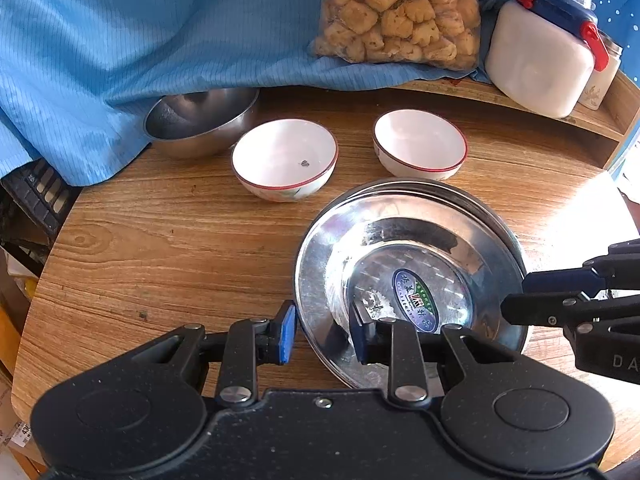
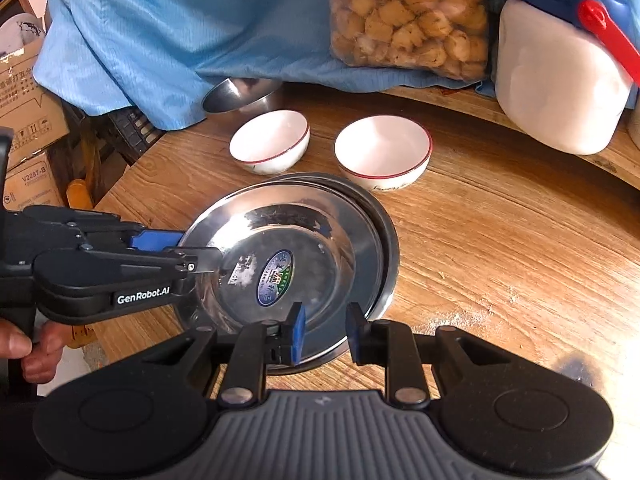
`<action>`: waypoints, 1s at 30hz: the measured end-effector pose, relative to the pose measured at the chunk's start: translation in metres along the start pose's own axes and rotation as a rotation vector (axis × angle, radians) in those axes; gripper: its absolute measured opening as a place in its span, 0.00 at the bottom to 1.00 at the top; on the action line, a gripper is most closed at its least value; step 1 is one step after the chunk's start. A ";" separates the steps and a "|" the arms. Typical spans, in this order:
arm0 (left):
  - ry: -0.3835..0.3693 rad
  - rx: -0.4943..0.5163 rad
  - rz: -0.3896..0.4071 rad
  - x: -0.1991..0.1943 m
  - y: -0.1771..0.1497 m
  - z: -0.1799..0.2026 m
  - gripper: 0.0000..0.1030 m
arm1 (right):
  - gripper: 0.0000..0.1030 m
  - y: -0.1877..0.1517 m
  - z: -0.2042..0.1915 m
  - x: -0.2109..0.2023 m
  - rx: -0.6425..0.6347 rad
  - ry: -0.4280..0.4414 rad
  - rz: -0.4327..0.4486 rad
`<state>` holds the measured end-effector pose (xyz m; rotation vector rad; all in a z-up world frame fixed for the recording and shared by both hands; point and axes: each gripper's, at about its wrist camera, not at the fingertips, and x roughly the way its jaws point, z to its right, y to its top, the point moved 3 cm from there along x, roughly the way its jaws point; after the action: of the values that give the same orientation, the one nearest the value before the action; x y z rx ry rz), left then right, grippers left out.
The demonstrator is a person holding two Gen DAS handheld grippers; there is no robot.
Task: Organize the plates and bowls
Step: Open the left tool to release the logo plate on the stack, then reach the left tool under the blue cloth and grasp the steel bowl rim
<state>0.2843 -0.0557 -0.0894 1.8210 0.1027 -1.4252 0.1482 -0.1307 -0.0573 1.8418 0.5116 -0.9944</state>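
Two steel plates are stacked on the wooden counter point(image 1: 160, 248). The upper plate point(image 1: 400, 240) is offset from the lower plate point(image 2: 384, 232) and appears tilted, so that a crescent of the lower rim is exposed from 12 to 4 o'clock in the right wrist view. An oval label point(image 1: 416, 300) is fixed in the well of the upper plate.

The left gripper point(image 1: 323, 332) is set astride the upper plate's rim at about 7 o'clock in its own view: one finger is placed outside the rim, the other inside the well. Its jaws are held partly apart. Whether the pads press on the rim cannot be determined.

The right gripper point(image 2: 326, 332) is positioned over the near rim at 6 o'clock in its own view, with its jaws slightly narrower. Firm contact with the rim cannot be confirmed either.

Two white bowls with red rims, the left bowl point(image 1: 285, 158) and the right bowl point(image 1: 420, 142), are stood apart beyond the plates at 12 o'clock. A steel bowl point(image 1: 200, 120) is found at 10 o'clock, partly under a blue cloth point(image 1: 120, 40). A bag of snacks point(image 1: 400, 8) and a white container point(image 1: 536, 64) are recorded at the back. A hand point(image 2: 24, 348) is seen on the left gripper's handle.
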 end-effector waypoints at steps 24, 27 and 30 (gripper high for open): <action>-0.001 -0.283 0.088 -0.010 0.002 -0.066 0.98 | 0.96 0.019 -0.003 0.004 0.049 -0.071 0.077; 0.026 -0.304 0.081 -0.009 0.002 -0.084 0.98 | 0.97 0.024 -0.007 0.007 0.067 -0.088 0.098; 0.052 -0.331 0.087 -0.010 0.003 -0.104 0.98 | 0.98 0.030 -0.011 0.010 0.089 -0.091 0.122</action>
<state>0.3631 0.0115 -0.0753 1.5699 0.2674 -1.2199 0.1794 -0.1357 -0.0469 1.8732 0.3006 -1.0275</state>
